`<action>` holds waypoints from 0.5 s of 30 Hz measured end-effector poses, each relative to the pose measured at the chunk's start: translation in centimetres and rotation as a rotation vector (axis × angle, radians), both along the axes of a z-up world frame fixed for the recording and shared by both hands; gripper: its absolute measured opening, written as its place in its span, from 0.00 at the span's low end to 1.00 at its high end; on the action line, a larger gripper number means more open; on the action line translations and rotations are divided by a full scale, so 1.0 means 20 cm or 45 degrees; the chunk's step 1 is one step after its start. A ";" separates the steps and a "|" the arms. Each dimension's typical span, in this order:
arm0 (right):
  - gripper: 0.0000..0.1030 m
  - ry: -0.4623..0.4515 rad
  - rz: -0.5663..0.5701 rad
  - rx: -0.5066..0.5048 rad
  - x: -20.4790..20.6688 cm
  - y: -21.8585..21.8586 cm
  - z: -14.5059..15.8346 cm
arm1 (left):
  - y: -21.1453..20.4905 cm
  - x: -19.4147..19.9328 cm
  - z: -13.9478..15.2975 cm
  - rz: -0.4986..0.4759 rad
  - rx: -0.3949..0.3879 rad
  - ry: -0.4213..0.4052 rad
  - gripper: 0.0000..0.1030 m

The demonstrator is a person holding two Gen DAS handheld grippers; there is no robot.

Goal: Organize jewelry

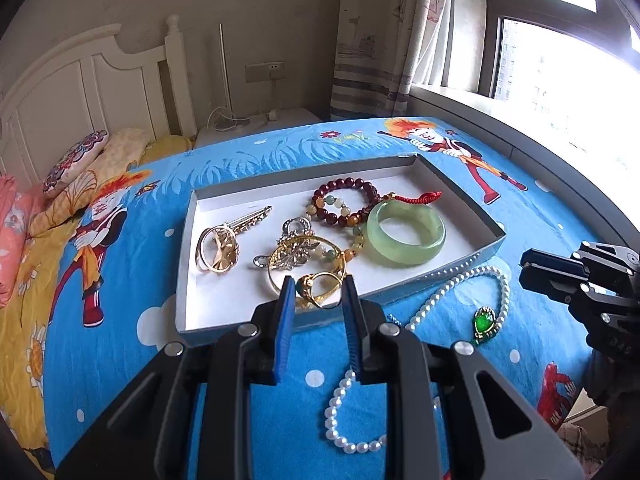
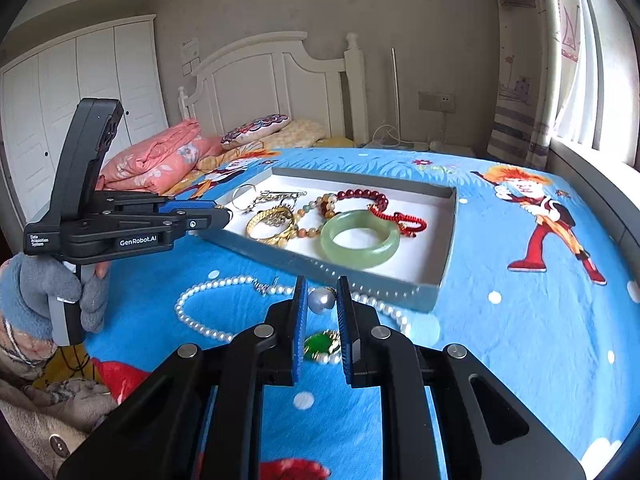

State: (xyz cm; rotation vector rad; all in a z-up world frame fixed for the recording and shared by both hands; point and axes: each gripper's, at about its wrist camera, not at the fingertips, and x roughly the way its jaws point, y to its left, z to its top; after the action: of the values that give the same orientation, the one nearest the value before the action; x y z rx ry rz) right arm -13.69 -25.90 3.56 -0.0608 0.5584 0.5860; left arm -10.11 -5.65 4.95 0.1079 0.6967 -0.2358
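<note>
1. Grasping a gold ring [image 1: 304,282] with a green stone, the left claw [image 1: 318,280] hangs over the near edge of the tray [image 1: 460,196].
2. The right claw [image 2: 322,292] is clenched on a large pearl [image 2: 321,301] above the bed [image 2: 500,320].
3. A pearl necklace [image 2: 208,286] lies on the bed just beside the tray.
4. A jade bangle [image 2: 360,246] rests inside the tray.

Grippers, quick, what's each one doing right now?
Left gripper: closed on the gold ring.
Right gripper: closed on the big pearl.
</note>
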 end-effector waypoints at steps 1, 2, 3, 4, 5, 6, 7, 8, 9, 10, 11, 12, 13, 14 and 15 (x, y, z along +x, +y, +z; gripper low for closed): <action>0.14 -0.001 -0.004 0.002 0.03 0.00 0.01 | -0.02 0.02 0.01 -0.006 0.011 -0.002 0.22; 0.14 0.000 -0.010 0.005 0.06 0.00 0.02 | -0.04 0.03 0.01 -0.012 0.022 -0.004 0.22; 0.14 0.001 -0.017 0.009 0.08 0.00 0.03 | -0.05 0.05 0.02 -0.018 0.031 -0.007 0.22; 0.14 0.004 -0.026 0.015 0.12 -0.01 0.03 | -0.07 0.07 0.03 -0.023 0.040 -0.007 0.22; 0.14 0.008 -0.033 0.022 0.15 -0.01 0.04 | -0.09 0.09 0.03 -0.029 0.050 -0.007 0.22; 0.14 0.012 -0.039 0.026 0.17 -0.01 0.04 | -0.11 0.11 0.03 -0.035 0.061 -0.007 0.22; 0.14 0.018 -0.051 0.028 0.20 -0.02 0.04 | -0.12 0.13 0.03 -0.038 0.072 -0.007 0.22; 0.14 0.024 -0.062 0.031 0.23 -0.02 0.04 | -0.13 0.14 0.03 -0.041 0.081 -0.005 0.22; 0.14 0.035 -0.069 0.038 0.26 -0.03 0.04 | -0.14 0.16 0.03 -0.044 0.088 -0.003 0.22; 0.14 0.046 -0.076 0.047 0.28 -0.03 0.04 | -0.15 0.17 0.03 -0.046 0.093 0.001 0.22; 0.14 0.054 -0.083 0.051 0.30 -0.04 0.04 | -0.16 0.19 0.03 -0.047 0.097 0.004 0.22; 0.14 0.062 -0.089 0.052 0.33 -0.04 0.03 | -0.16 0.20 0.02 -0.047 0.102 0.007 0.22; 0.14 0.071 -0.095 0.054 0.35 -0.04 0.02 | -0.17 0.21 0.02 -0.047 0.106 0.010 0.22; 0.14 0.078 -0.100 0.056 0.37 -0.04 0.02 | -0.18 0.22 0.02 -0.047 0.109 0.012 0.22; 0.14 0.085 -0.104 0.057 0.38 -0.04 0.01 | -0.18 0.24 0.01 -0.046 0.113 0.013 0.22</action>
State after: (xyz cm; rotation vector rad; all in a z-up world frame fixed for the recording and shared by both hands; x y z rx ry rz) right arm -6.00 -26.74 3.82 0.0237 0.6097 0.5219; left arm -5.40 -9.29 5.24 0.2041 0.7162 -0.2399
